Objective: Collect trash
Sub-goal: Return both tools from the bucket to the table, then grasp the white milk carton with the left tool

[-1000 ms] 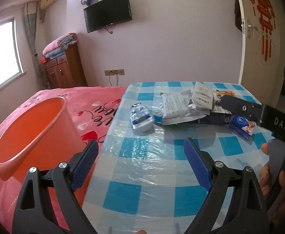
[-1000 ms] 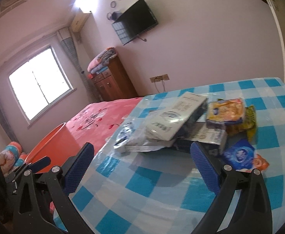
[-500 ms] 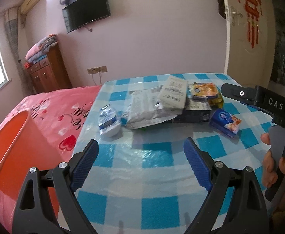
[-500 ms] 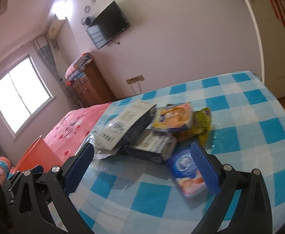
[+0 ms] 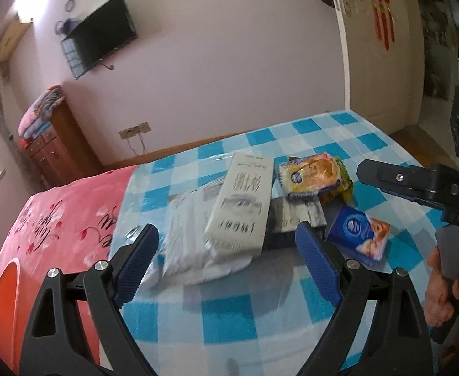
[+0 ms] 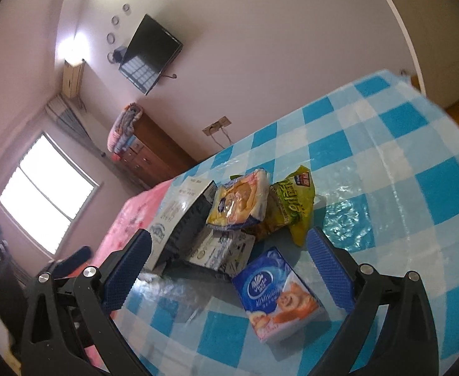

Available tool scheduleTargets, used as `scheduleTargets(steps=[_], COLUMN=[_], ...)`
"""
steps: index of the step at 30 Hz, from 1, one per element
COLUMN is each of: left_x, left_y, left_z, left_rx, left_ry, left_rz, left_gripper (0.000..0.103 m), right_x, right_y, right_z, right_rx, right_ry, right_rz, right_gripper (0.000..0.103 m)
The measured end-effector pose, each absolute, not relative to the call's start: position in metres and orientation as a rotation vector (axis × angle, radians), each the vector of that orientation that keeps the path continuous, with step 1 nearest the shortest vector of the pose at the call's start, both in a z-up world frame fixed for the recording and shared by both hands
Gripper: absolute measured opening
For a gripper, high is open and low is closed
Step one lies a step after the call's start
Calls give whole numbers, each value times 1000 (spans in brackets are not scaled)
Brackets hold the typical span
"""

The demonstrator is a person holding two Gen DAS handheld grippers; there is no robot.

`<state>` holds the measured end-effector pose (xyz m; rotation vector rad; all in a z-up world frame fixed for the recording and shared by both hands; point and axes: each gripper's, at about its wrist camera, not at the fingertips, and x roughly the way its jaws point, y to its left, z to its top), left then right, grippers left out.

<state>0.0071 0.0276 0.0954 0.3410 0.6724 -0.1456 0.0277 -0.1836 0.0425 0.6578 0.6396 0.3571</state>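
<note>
A pile of trash lies on the blue checked table point(image 5: 229, 316): a white carton point(image 5: 242, 206), a white plastic bag point(image 5: 195, 241), a yellow snack pack point(image 5: 311, 178), a green-yellow packet point(image 6: 295, 210) and a blue tissue pack point(image 5: 358, 235), also in the right wrist view point(image 6: 276, 294). My left gripper point(image 5: 226, 263) is open and empty, just short of the carton and bag. My right gripper point(image 6: 229, 266) is open and empty, with the tissue pack between its fingers' line. The orange bin point(image 5: 5, 294) shows at the far left edge.
A pink bedspread point(image 5: 66, 213) lies left of the table. A wooden dresser point(image 5: 57, 147) with folded blankets stands by the wall, a TV point(image 5: 101, 53) hangs above. The right gripper's body point(image 5: 417, 185) and hand show at the right of the left wrist view.
Both grippers have moved forward and to the right toward the trash pile. The orange bin has slid almost out of the left wrist view. The tissue pack now sits close before the right gripper.
</note>
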Motion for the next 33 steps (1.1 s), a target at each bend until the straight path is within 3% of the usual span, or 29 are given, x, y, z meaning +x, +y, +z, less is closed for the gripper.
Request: scheduleTargets(steps=[8, 11, 17, 21, 33], left_x=[57, 72, 90, 96, 75], left_y=[10, 11, 14, 16, 19], left_z=[79, 74, 66, 61, 64], left_rx=[387, 380, 356, 328, 261], left_ry=[758, 780, 813, 843, 835], left_rz=[-164, -152, -152, -170, -186], left_gripper=[90, 89, 76, 58, 57], right_x=[47, 50, 53, 54, 56], right_y=[-194, -194, -193, -191, -180], right_z=[36, 36, 34, 33, 26], right_rx=[769, 768, 765, 735, 626], right_ry=[658, 659, 670, 684, 762], right_rz=[415, 420, 435, 427, 366], right_gripper=[96, 85, 76, 76, 78])
